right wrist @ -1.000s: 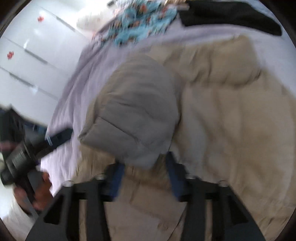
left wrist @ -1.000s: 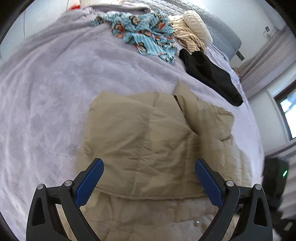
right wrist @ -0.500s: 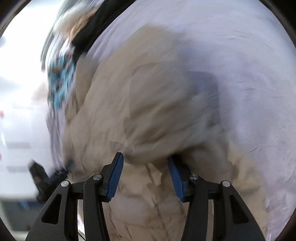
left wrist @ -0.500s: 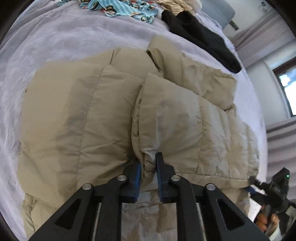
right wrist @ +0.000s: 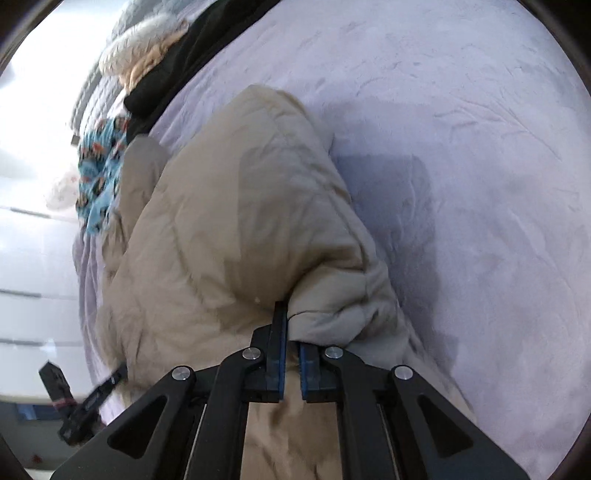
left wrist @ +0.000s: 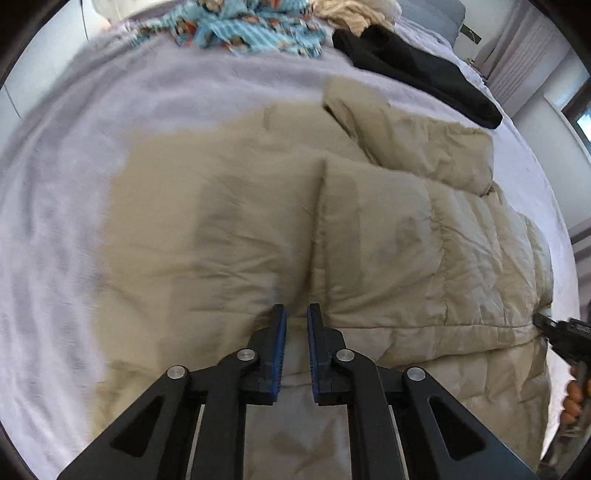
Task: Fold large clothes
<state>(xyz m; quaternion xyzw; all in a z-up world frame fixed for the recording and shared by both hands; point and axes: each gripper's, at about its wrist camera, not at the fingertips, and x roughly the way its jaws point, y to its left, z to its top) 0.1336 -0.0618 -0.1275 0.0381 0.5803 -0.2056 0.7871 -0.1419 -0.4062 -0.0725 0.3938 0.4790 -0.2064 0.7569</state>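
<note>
A beige quilted jacket (left wrist: 388, 240) lies spread on the lavender bed blanket (left wrist: 55, 221), with one panel folded over its middle. My left gripper (left wrist: 296, 310) is shut on the jacket's near edge, right at the foot of that fold. My right gripper (right wrist: 293, 332) points down at the jacket (right wrist: 240, 221) from its right side. Its jaws are closing, and a bunched hem is pinched between the pads. The right gripper's tip (left wrist: 554, 328) shows at the jacket's right edge in the left wrist view, held by a hand (left wrist: 572, 402).
At the head of the bed lie a blue patterned garment (left wrist: 251, 29), a black garment (left wrist: 417, 70) and a cream one (left wrist: 351, 14). Bare blanket (right wrist: 480, 147) spreads to the right of the jacket. White cupboard fronts (right wrist: 29, 258) stand beyond the bed.
The left gripper went from wide open above the jacket to shut on its near edge. The right gripper swung across to the jacket's right side and closed on the hem; a panel now lies folded over.
</note>
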